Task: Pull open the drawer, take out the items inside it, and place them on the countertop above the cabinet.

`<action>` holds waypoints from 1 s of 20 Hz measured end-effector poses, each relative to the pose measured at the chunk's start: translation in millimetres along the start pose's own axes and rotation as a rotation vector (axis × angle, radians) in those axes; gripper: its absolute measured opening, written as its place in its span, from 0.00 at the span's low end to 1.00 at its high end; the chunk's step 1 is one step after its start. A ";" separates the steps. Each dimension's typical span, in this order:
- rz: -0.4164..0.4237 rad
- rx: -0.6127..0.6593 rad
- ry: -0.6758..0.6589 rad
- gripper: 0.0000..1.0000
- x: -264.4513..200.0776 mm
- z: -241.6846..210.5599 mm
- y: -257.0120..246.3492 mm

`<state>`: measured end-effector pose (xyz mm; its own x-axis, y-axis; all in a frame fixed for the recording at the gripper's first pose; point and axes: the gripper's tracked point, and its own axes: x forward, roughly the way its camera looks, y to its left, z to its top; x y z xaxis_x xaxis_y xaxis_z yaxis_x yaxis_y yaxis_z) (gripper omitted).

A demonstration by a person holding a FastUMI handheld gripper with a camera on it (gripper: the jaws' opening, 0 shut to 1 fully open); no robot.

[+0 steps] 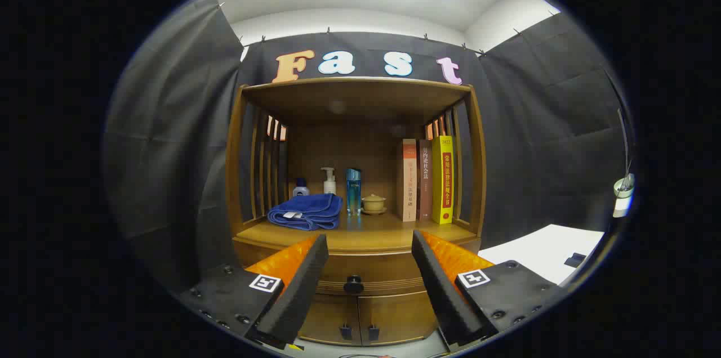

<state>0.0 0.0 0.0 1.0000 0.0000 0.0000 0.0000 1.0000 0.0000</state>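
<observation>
A wooden cabinet (pixel 473 178) stands straight ahead. Its drawer (pixel 383 273) is closed, with a dark round knob (pixel 353 284) at the middle of its front. My gripper (pixel 369 245) is open, some way in front of the cabinet. The knob shows in the gap between the fingers (pixel 304 279), a little below the tips and well beyond them. Nothing is between the fingers. Above the drawer lies the countertop (pixel 366 234), a wooden shelf surface under a roofed niche. The drawer's inside is hidden.
On the countertop lie a folded blue towel (pixel 307 211), a small bottle (pixel 301 187), a pump bottle (pixel 329 180), a tall blue bottle (pixel 353 191), a lidded cup (pixel 373 202) and three upright books (pixel 425 179). Two small doors (pixel 360 318) sit under the drawer. A white table (pixel 549 251) is to the right.
</observation>
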 end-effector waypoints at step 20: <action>-0.008 0.015 0.005 0.98 -3.0 -0.4 0.1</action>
<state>-3.0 0.1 -0.4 1.0000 -0.0076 -0.0046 0.0077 0.9999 0.0148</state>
